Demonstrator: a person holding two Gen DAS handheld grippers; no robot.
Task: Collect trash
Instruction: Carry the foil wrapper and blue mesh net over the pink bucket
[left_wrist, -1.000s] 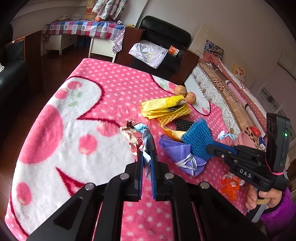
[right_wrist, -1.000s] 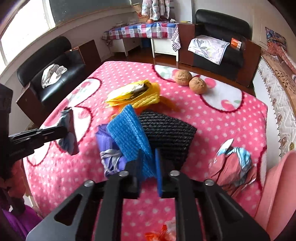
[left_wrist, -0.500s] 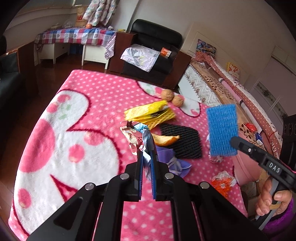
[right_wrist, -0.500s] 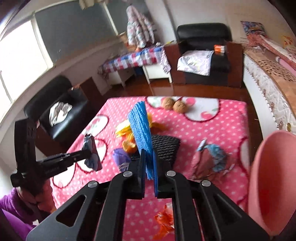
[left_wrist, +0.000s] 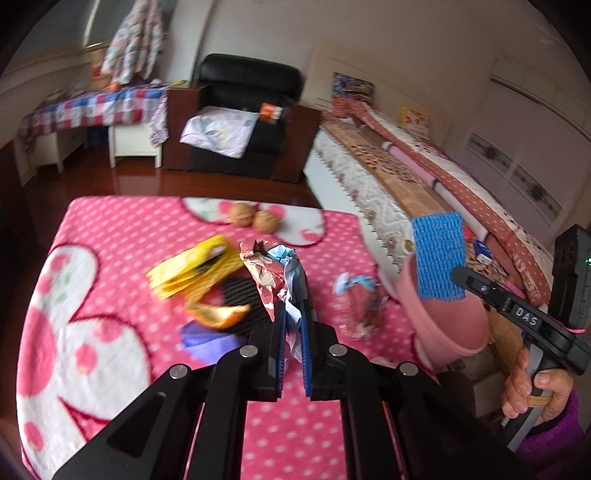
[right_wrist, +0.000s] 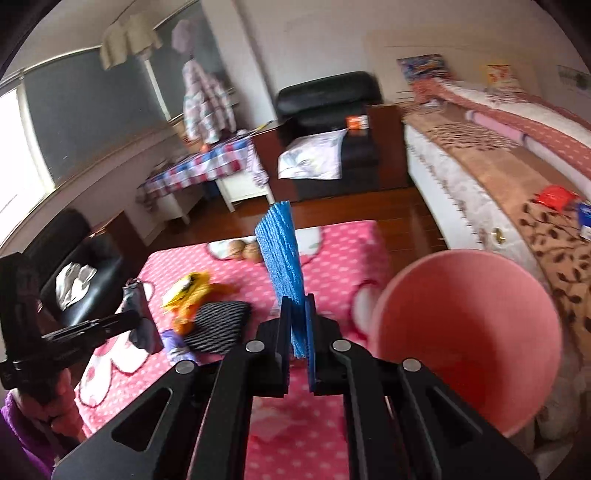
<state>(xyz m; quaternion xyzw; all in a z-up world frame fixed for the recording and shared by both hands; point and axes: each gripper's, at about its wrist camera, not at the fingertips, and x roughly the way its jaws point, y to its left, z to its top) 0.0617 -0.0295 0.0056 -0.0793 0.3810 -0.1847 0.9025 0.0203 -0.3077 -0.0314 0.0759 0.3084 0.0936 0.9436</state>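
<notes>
Left gripper (left_wrist: 291, 314) clamped on crumpled wrapper (left_wrist: 275, 273), pink-white-blue foil, sticking up out of the pads at frame centre in the left wrist view. Same gripper seen at left of right wrist view (right_wrist: 142, 317), wrapper (right_wrist: 138, 306) hanging dark at its tip.

Right gripper (right_wrist: 299, 325) clamped on blue mesh pad (right_wrist: 280, 254), held upright and edge-on at centre of right wrist view. In the left wrist view, pad (left_wrist: 439, 254) at right of frame, flat face to camera, in front of pink bin (left_wrist: 447, 325) rim. Right gripper (left_wrist: 460, 273) there gripped by a hand (left_wrist: 532, 387), purple sleeve below.

Pink bin (right_wrist: 465, 332) fills lower right of right wrist view, mouth open, beside the desk (left_wrist: 110, 229) edge.

Remaining on the desk, pink polka-dot blanket: yellow wrapper (left_wrist: 192, 269), orange peel (left_wrist: 218, 314), black mesh pad (left_wrist: 243, 295), purple scrap (left_wrist: 207, 339), all bunched left of centre; second crumpled wrapper (left_wrist: 354, 306) right of centre near the bin; two walnuts (left_wrist: 253, 218) at far edge. Heavy motion blur on the pile.
</notes>
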